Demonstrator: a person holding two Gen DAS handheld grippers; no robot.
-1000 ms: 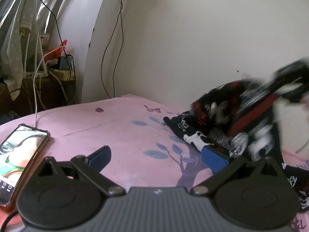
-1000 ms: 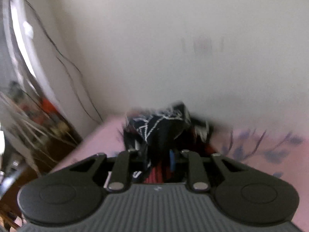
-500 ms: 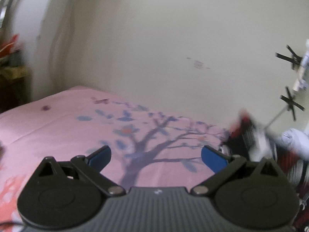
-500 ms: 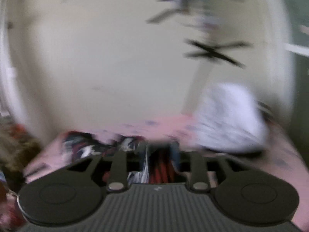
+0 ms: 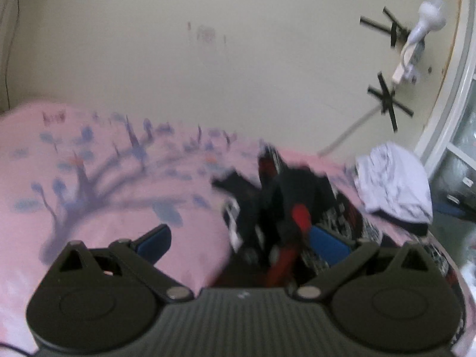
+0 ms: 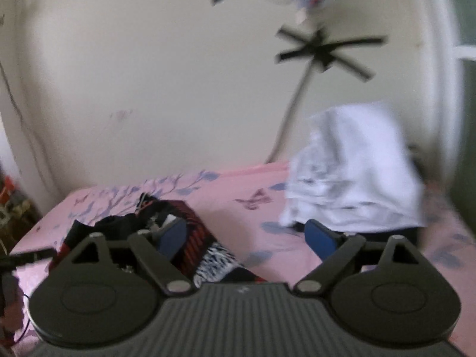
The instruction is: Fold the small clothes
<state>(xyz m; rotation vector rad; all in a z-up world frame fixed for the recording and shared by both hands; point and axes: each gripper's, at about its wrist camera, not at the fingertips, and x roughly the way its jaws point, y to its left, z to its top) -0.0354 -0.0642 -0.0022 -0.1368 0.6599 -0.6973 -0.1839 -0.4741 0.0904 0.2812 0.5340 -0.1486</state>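
A crumpled black, red and white garment lies on the pink bedsheet, in front of my left gripper and close to its right finger. That gripper is open and grips nothing. In the right wrist view the same garment rests on the sheet under the left finger, and one end reaches into the gap. My right gripper has its jaws opening wide, and the pads do not press on the cloth. The picture is blurred.
A heap of white clothes sits at the bed's far right, next to the wall. A white bulb and its cable are taped to the wall with black crosses. A window frame stands at the right edge.
My right gripper, earlier shut on the dark garment, has swung right, sunk and let it go. The left view has swung right, away from the phone, to the garment and white heap.
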